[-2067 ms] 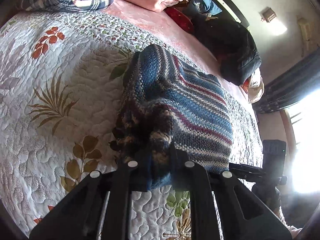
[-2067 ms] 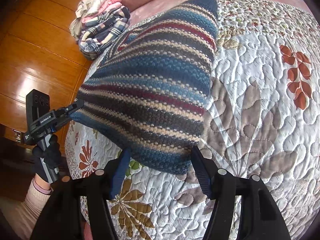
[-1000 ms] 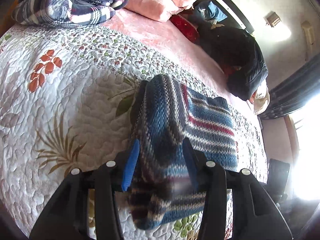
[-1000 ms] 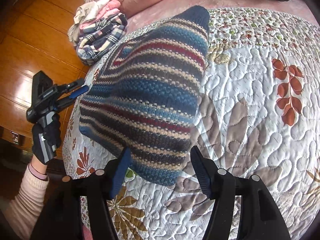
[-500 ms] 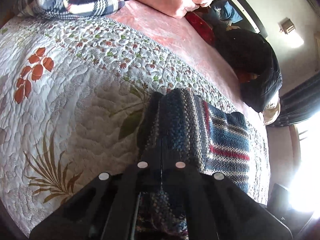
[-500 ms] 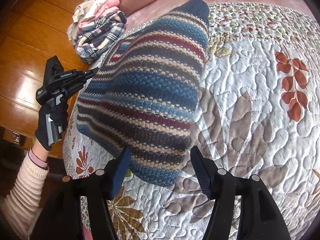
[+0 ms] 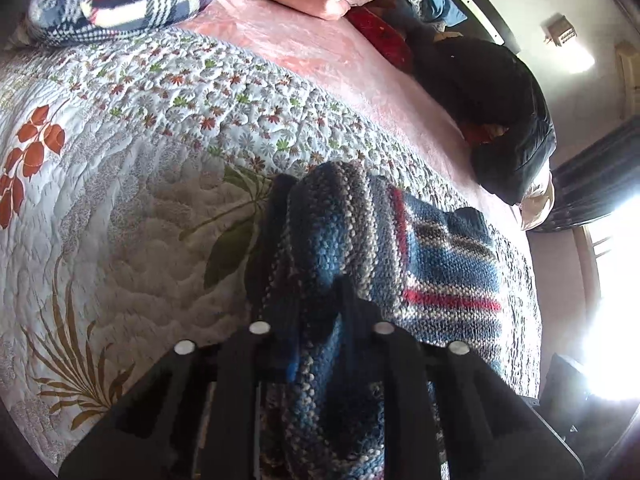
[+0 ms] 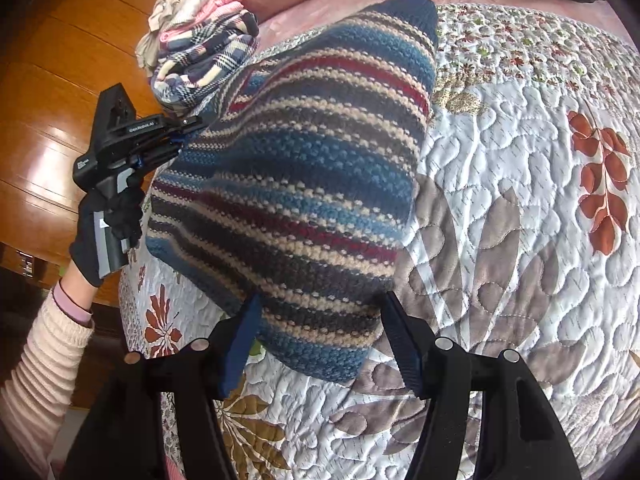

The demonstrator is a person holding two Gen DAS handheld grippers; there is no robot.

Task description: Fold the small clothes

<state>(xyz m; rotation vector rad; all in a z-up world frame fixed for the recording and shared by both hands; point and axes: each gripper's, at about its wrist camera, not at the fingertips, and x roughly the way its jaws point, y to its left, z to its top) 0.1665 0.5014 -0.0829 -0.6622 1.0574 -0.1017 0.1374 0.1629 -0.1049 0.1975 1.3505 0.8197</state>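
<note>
Sweater [image 8: 304,184] on the quilt [image 8: 520,240], one edge pinched.
Left tongs [image 7: 316,304] grip its 9 o'clock edge; right tongs [image 8: 320,340] gape wide at 6 o'clock, empty.

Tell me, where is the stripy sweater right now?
The sweater lies on the quilt, in the middle of the right wrist view. The left gripper pinches its left edge, just below the plaid pile.
</note>
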